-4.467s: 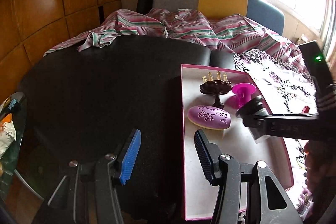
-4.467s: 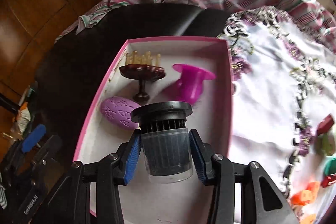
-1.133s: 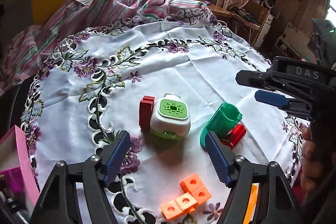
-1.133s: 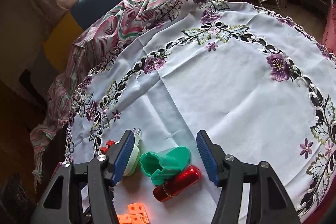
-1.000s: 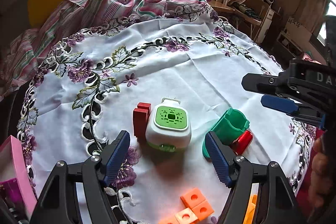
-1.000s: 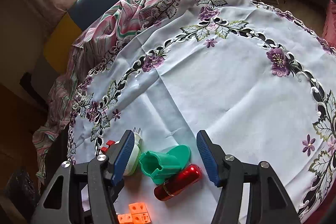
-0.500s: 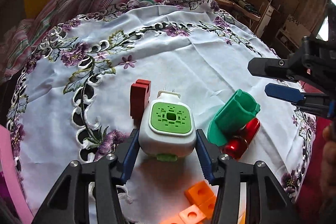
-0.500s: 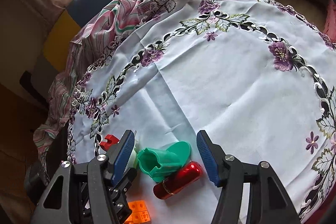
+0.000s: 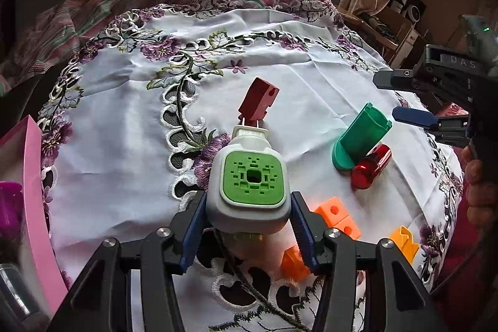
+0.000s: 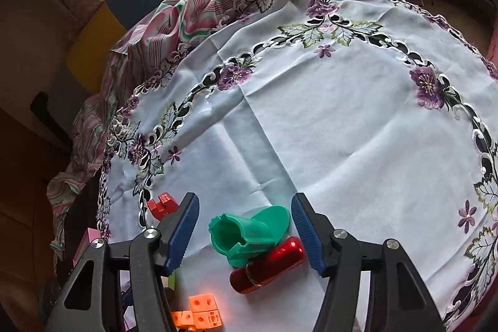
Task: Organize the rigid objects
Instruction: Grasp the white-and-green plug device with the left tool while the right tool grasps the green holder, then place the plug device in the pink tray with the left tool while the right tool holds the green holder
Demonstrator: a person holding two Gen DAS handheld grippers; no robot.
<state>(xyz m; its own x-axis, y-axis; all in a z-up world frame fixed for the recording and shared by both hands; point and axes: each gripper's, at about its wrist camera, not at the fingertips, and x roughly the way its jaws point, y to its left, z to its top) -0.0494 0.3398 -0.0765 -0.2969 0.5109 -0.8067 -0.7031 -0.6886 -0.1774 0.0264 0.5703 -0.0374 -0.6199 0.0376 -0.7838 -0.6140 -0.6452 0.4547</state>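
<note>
**Left gripper clamping white-and-green plug-in device over embroidered tablecloth**

In the left wrist view, the left gripper (image 9: pixel 247 234) is pinching a rounded white plastic plug-in device with a perforated green square face (image 9: pixel 250 185) at lower centre of the frame, its ribbed blue pads pressing on both of the device's sides while the jaws are easing slightly apart. Two metal prongs are jutting from the device's far end, pointing toward a dark red notched plastic block (image 9: pixel 259 100) lying just beyond on the white floral-embroidered tablecloth (image 9: pixel 124 145). At right of centre, a green plastic funnel-shaped piece (image 9: pixel 358 140) is lying on its side, touching a glossy red metallic cylinder (image 9: pixel 370 167). Orange plastic cubes with round holes (image 9: pixel 337 217) are sitting at lower right, close to the gripper's right finger. A pink box wall (image 9: pixel 32 176) is showing at the left edge. A hand (image 9: pixel 479 195) is gripping the right gripper's handle at the far right.

In the right wrist view, the right gripper (image 10: pixel 246 234) is standing spread at lower centre, its blue ridged pads touching nothing; the green piece and the red cylinder are lying on the cloth between the pads. A striped pink-and-green fabric (image 10: pixel 193 8) is lying bunched at upper left, beyond the cloth's edge.
</note>
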